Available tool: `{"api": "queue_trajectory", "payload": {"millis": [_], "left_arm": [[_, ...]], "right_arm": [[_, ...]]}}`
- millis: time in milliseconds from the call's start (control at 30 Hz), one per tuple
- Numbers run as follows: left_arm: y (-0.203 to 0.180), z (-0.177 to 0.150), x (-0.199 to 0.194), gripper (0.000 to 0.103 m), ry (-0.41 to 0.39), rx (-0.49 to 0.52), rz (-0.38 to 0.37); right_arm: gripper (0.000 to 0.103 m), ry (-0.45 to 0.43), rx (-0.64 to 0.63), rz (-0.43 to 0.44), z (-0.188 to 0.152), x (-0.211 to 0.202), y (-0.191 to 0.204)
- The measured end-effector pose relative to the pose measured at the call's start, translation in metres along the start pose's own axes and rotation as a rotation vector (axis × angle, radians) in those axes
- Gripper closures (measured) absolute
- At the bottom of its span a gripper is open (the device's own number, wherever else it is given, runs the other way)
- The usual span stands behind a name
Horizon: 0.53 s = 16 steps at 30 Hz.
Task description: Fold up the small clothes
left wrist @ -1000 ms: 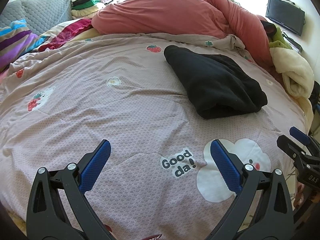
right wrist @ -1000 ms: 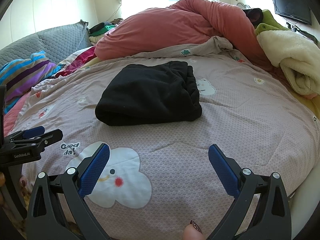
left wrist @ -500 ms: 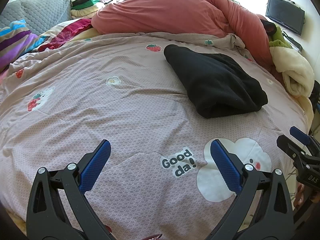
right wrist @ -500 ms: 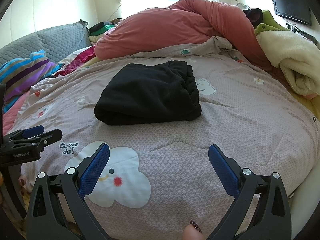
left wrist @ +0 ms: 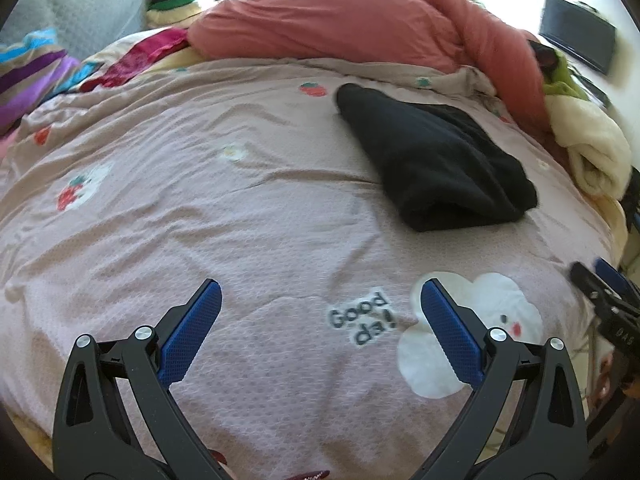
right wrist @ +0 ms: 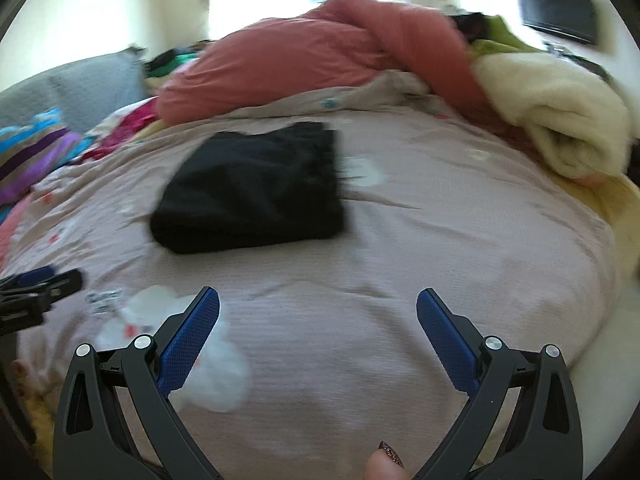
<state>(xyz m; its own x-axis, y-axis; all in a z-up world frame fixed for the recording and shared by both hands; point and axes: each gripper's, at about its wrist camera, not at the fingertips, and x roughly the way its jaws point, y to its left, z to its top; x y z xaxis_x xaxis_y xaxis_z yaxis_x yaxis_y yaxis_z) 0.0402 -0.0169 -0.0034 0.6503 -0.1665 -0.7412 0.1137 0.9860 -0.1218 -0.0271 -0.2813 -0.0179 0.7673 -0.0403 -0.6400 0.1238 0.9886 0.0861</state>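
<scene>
A folded black garment (left wrist: 436, 164) lies on the pink-grey patterned bed cover (left wrist: 240, 216), ahead and to the right of my left gripper (left wrist: 318, 294). In the right wrist view the black garment (right wrist: 252, 188) lies ahead and to the left of my right gripper (right wrist: 318, 302). Both grippers are open and empty, held above the near part of the bed. The right gripper shows at the right edge of the left wrist view (left wrist: 604, 296), and the left gripper at the left edge of the right wrist view (right wrist: 36, 288).
A big salmon-pink duvet (left wrist: 352, 20) is heaped at the back of the bed. A cream blanket (right wrist: 556, 120) lies at the right edge. Striped cloth (left wrist: 28, 76) and a grey cushion (left wrist: 88, 16) sit at the left. A dark screen (left wrist: 576, 42) hangs on the right wall.
The right wrist view has swung right and turned blurred, so the black garment sits further left in it. The left gripper has barely moved. Both stay open.
</scene>
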Motion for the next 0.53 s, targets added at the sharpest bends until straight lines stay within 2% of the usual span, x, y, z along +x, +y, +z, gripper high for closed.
{"api": "queue_trajectory", "payload": {"millis": [200, 300, 367, 433, 533], "left_arm": [[0.049, 0.016, -0.003, 0.01, -0.004, -0.146, 0.058], [0.098, 0.032, -0.01, 0.01, -0.017, -0.27, 0.129], [0.139, 0.043, -0.017, 0.01, -0.036, -0.374, 0.194], [0.19, 0.056, -0.022, 0.01, -0.041, -0.47, 0.302], [0.265, 0.071, -0.026, 0.01, -0.057, -0.606, 0.46]], "right_arm": [[0.005, -0.002, 0.197, -0.267, -0.01, -0.01, -0.091], [0.005, 0.035, 0.339, -0.428, -0.022, -0.016, -0.156], [0.005, 0.042, 0.422, -0.549, -0.031, -0.022, -0.204], [0.005, 0.07, 0.473, -0.67, -0.041, -0.024, -0.251], [0.005, 0.107, 0.55, -0.783, -0.054, -0.022, -0.307]]}}
